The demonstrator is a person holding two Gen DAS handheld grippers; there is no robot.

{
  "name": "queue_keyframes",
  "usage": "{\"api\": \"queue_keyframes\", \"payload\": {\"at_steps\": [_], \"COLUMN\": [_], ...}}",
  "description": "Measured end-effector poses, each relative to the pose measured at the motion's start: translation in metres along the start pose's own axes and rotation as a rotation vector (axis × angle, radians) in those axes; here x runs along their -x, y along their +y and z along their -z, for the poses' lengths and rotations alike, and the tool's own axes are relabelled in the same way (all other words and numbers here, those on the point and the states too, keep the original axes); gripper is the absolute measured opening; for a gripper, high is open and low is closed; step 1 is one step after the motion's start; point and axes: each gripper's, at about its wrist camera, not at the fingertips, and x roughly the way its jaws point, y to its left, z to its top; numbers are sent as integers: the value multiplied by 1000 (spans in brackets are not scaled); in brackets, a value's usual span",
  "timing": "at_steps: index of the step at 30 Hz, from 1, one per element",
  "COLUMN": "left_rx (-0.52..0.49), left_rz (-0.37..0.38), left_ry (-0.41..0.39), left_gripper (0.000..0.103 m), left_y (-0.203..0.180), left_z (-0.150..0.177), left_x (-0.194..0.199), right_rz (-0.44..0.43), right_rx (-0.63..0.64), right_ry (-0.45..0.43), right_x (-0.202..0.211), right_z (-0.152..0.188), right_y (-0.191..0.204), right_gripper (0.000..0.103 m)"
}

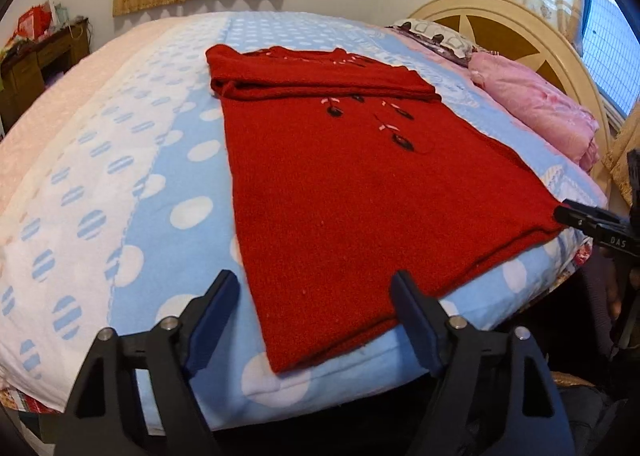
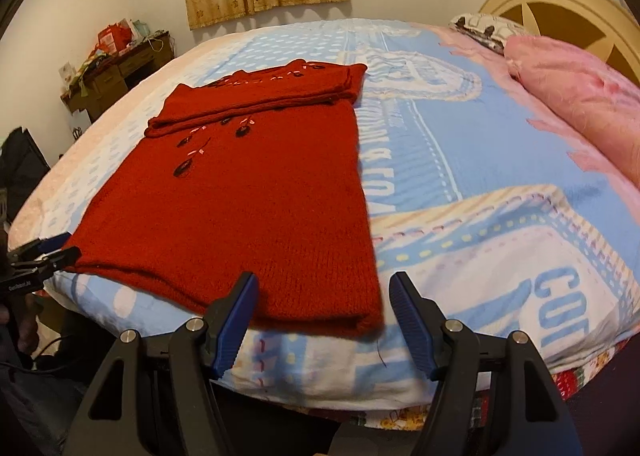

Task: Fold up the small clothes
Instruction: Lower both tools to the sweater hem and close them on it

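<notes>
Right gripper [image 1: 576, 218] body: "DAS"
Left gripper [image 2: 52, 252] body: small white lettering, too blurred to read
Bedsheet [image 2: 440, 128] print: large letters, only fragments legible

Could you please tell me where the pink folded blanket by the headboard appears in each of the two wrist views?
Left wrist: pink folded blanket lies at upper right, against the headboard.
Right wrist: pink folded blanket fills the right edge, nearer the lens.
Shared landmark: the red sweater, spread left of the blanket in both.
</notes>
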Motion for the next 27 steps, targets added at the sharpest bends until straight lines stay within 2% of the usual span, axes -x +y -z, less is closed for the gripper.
{"api": "queue_keyframes", "payload": {"at_steps": [5,9,12,14,16,18,21,24,25,26,27], "left_rx": [10,20,31,31,25,22,22,4,-1,7,14], "left_rz": [10,23,46,54,59,68,56,54,60,83,91], "left_ry": [17,26,30,33,33,37,45,42,39,37,32], "left_gripper": [79,71,61,52,46,38,42,38,24,15,15], "left_y": [1,3,4,4,3,3,4,2,2,3,5], "left_z": [2,4,5,6,5,5,5,7,7,6,4], "left_x": [2,6,8,8,9,9,9,10,11,13,14], "right_rz": [-25,-81,-104,-104,-118,-137,-143,-146,-154,-158,-161], "right_rx": [-24,-60,-102,-119,-133,-155,-164,-161,-168,-171,-176], "right_ry": [1,2,2,-1,-3,-4,-6,-16,-27,-38,-63], "right_x": [-1,1,-1,-2,-1,-2,-2,-1,1,3,8], "right_z": [4,4,5,6,6,6,7,7,7,6,4], "right_y": [-2,-7,-15,-18,-20,-24,-27,-27,-29,-30,-32], "right_gripper": [64,49,34,29,19,17,16,10,9,9,9]}}
